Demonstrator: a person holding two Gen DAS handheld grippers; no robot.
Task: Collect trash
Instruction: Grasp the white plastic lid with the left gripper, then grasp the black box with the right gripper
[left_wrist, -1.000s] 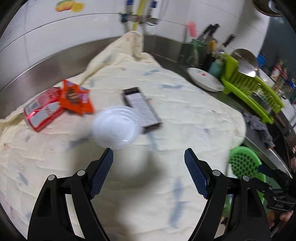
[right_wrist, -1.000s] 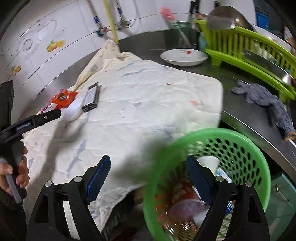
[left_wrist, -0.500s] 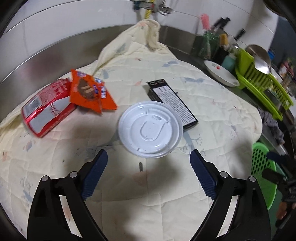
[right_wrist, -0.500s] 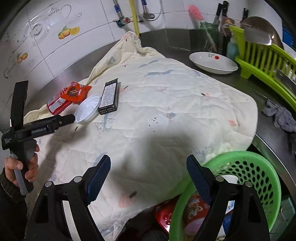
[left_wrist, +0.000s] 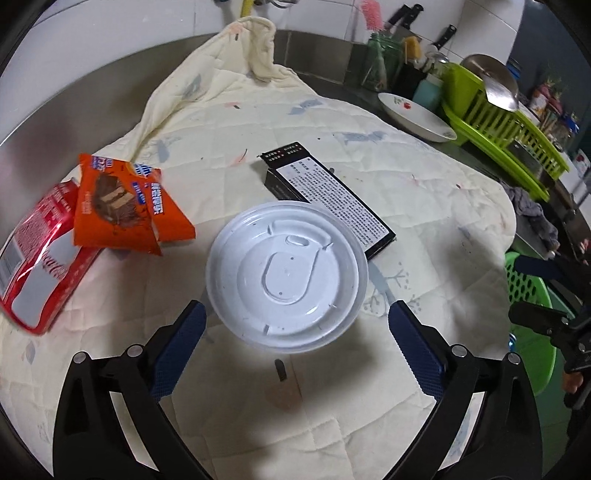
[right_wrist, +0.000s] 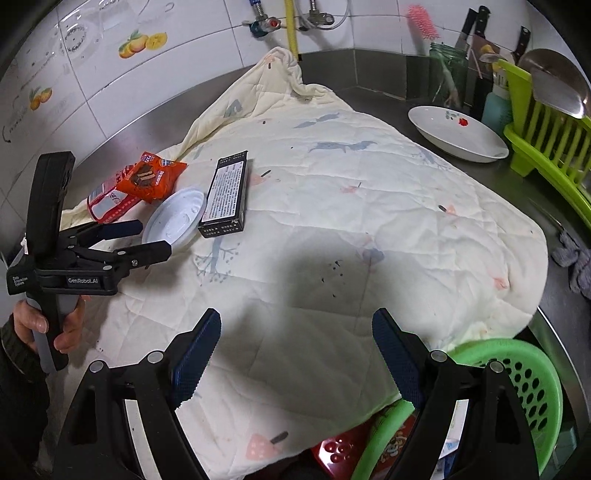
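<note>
Quilted cloth (left_wrist: 424, 192); left gripper (left_wrist: 295, 317) wide around lid (left_wrist: 287, 275).

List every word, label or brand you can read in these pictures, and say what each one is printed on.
"GenRobot.AI": on the left gripper body, in the right wrist view.
"Data Acquisition System": small print on that body's end; reading uncertain.
Black box: white label of dense print, too small to read.
Orange snack wrapper: characters, blurred.
Red packet: script logo, not clearly legible.
</note>
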